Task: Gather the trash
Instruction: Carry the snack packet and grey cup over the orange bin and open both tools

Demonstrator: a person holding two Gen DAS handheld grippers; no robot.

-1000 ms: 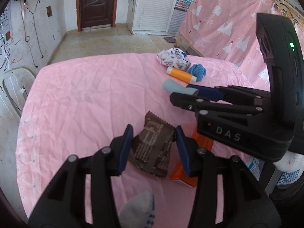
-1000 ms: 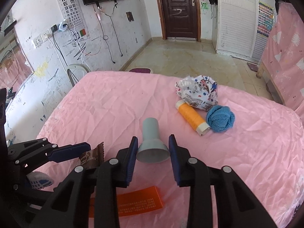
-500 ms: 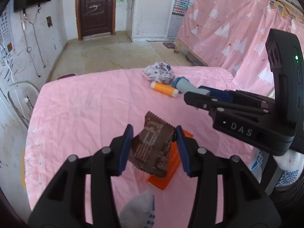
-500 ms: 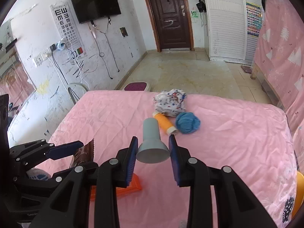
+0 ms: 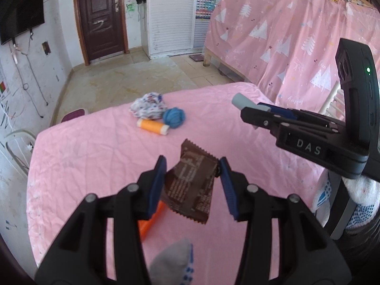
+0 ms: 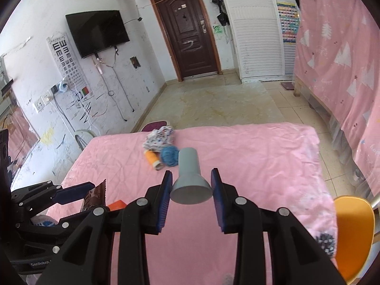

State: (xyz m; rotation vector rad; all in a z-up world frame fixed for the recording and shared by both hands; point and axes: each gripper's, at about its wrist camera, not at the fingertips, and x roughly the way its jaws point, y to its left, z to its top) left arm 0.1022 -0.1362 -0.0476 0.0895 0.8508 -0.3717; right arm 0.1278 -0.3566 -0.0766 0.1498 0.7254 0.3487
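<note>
Left-wrist view: left gripper [image 5: 192, 178], jaws partly closed, its blue pads pinching a brown snack wrapper [image 5: 192, 185] by both side edges. The wrapper is flat, crinkled, with serrated ends and pale printed text, and hangs tilted between the fingers, clear of the pink bedsheet [image 5: 95, 156] below. Just under the left finger lies an orange flat packet [image 5: 148, 225], partly hidden. Ahead of the claw, well apart, sit an orange thread spool [image 5: 153, 126], a blue yarn ball [image 5: 174, 117] touching it, and a crumpled printed cloth [image 5: 148, 105] behind both. To the right and ahead the right gripper [image 5: 255, 111] enters, a grey tube end showing past its tips. A dark door [image 5: 101, 17] and pink tree-patterned curtains [image 5: 273, 30] close the room beyond. Right-wrist view: right gripper [image 6: 191, 187], jaws narrowly set, pads pressing the flared base of a grey funnel-shaped cap [image 6: 190, 178], whose narrow neck points away from the claw, above the sheet. Ahead of it lie the same spool, yarn ball and cloth; to its left the left gripper carries the wrapper, with the orange packet just beside. A wall television [image 6: 98, 32], eye chart [image 6: 65, 59] and tiled floor [image 6: 213, 104] lie beyond; an orange chair [image 6: 353, 232] stands at the right.
</note>
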